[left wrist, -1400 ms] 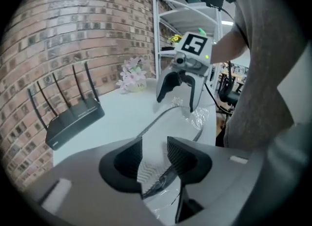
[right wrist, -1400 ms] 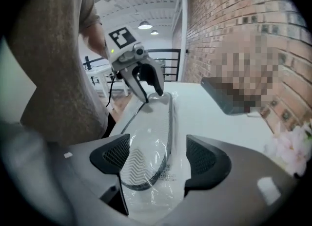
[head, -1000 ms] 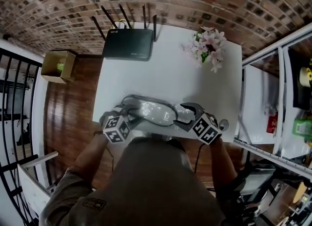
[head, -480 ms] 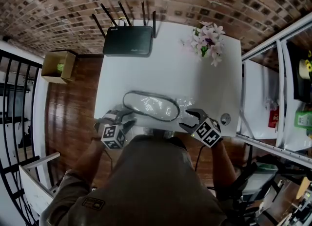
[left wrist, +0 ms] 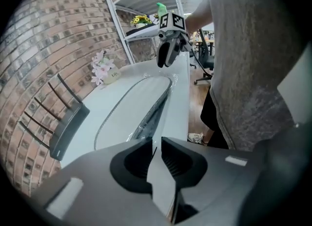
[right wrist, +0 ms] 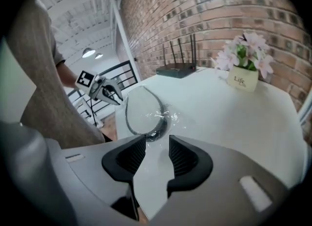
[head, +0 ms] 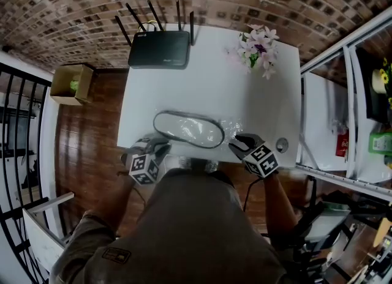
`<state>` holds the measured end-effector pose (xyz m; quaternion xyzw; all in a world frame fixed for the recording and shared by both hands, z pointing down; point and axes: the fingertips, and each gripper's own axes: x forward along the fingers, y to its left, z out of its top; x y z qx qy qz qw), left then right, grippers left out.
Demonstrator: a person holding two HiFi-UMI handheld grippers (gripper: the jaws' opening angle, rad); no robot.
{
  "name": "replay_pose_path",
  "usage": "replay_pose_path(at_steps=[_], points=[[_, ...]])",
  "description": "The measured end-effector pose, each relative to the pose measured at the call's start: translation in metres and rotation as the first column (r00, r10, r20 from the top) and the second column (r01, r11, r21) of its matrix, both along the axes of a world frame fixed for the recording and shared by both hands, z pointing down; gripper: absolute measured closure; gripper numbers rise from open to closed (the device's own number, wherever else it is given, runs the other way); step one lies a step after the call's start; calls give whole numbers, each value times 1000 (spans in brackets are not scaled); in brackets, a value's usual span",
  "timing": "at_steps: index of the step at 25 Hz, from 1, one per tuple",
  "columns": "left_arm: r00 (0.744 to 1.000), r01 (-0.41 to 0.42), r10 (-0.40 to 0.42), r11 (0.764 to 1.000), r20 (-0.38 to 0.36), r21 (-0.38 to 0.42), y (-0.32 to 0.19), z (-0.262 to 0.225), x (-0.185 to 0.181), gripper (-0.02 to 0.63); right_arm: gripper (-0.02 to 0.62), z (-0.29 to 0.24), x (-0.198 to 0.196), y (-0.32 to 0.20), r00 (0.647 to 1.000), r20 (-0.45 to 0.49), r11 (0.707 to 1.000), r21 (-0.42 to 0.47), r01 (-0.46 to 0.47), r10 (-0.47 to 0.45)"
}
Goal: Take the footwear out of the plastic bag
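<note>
While a person stood at the near edge of a matte white table [head: 208, 87], the left gripper [head: 160, 147] hovered over its near left corner. Its jaws had just been closing and stood a narrow slit apart. Only the table edge showed plainly in that slit, and whether a wisp of film lay there could not be told. Just beyond its tips and to the right lay the footwear [head: 187, 130], a flat, long oval with a pale sole and a dark rim. It was enclosed in the plastic bag [head: 228, 131], its long axis running left to right along the near part of the table between the two tools. The bag, clear and glossy, lay smooth over the sole and bunched into shiny wrinkles at its right end. That crumpled end sat just ahead of the right gripper [head: 236, 144], whose jaws had also just been closing and stood somewhat wider apart, pressing on nothing. By the layout, the right gripper appeared nearer the loose film, the likely place to pinch, with the left placed to steady the opposite end. Pink-and-white flowers [head: 258, 50] stood at the far right corner.
</note>
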<state>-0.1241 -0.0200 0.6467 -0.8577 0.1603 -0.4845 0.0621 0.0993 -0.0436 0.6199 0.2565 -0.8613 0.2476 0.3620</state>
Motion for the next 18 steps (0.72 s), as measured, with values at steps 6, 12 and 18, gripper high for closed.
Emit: replay_pose_path(at_steps=[6,12,18], points=[[999,-25,26,999,-26,19,9,-6,10,520,453,-2,5,-7,989,69,991,-37,-125,127],[996,-88,85,992,30,93,10,-2,29,443,456,1,7,-4,994,32,994,-21,-104,105],[995,-92,85,985,55,145,-1,1,41,508,465,5,6,-2,993,26,993,-32,-115,116]])
